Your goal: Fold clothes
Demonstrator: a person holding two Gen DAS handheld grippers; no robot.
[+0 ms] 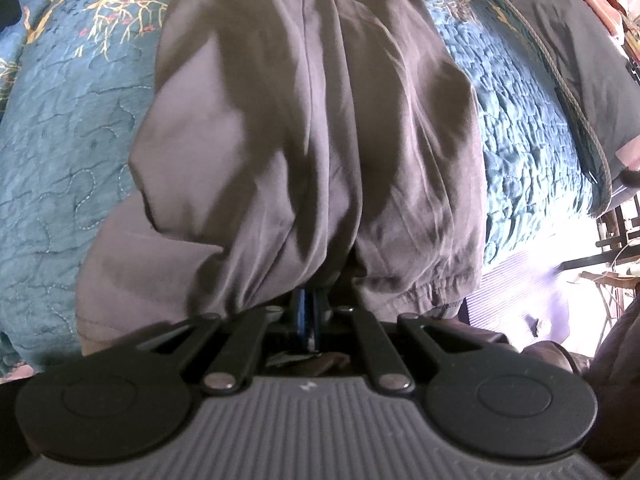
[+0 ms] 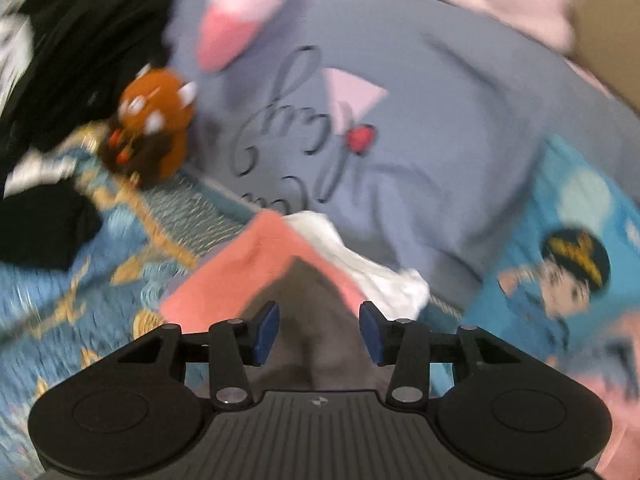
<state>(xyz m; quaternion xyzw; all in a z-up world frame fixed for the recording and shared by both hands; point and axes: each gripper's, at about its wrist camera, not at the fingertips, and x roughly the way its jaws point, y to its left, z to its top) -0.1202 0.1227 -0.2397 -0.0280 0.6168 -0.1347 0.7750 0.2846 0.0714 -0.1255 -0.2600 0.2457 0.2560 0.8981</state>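
The left gripper (image 1: 310,312) is clenched on the hem of a grey-brown crumpled garment (image 1: 304,140) draped over a teal quilted bedspread (image 1: 72,168); the right gripper (image 2: 319,334) stands released, jaws apart over grey and coral fabric (image 2: 256,264), pads gripping nothing. Beyond it lies a lilac sweatshirt with script lettering (image 2: 440,92).

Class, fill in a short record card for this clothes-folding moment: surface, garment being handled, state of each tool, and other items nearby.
surface: blue quilted bedspread
garment handled: grey garment with an elastic hem, draped over the bedspread
left tool: shut on the grey garment, fabric bunched at its blue pads
right tool: open, pads apart, nothing pressed between them
nearby: lilac sweatshirt with script lettering, brown plush toy, white cloth
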